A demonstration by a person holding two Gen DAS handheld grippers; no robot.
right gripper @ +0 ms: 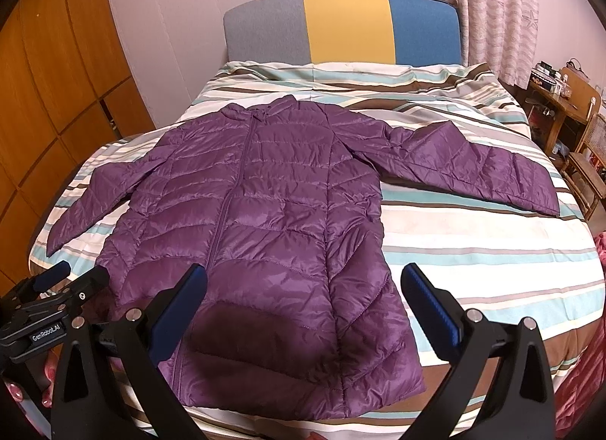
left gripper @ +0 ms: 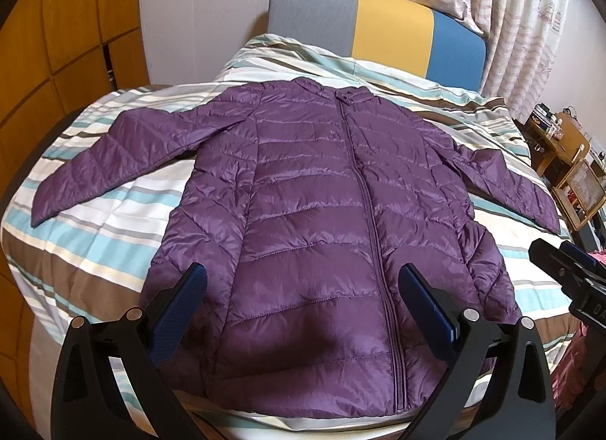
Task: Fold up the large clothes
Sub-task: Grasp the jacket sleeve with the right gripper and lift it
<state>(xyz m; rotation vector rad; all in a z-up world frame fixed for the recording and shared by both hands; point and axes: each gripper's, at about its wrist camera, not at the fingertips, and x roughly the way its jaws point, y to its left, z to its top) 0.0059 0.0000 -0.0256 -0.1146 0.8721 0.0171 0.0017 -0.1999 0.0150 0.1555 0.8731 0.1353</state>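
Observation:
A purple quilted puffer jacket (left gripper: 314, 220) lies flat, zipped, front up on the striped bed, both sleeves spread out; it also shows in the right wrist view (right gripper: 265, 235). My left gripper (left gripper: 303, 281) is open and empty, hovering above the jacket's hem, left of the zipper. My right gripper (right gripper: 303, 281) is open and empty above the hem's right corner. Each gripper shows at the edge of the other's view: the right gripper in the left wrist view (left gripper: 564, 262), the left gripper in the right wrist view (right gripper: 72, 281).
The striped duvet (right gripper: 473, 250) covers the bed. A grey, yellow and blue headboard (right gripper: 344, 23) stands at the far end. A wooden wardrobe (right gripper: 49, 91) is on the left, curtains (right gripper: 492, 4) and wooden shelves (right gripper: 568, 106) on the right.

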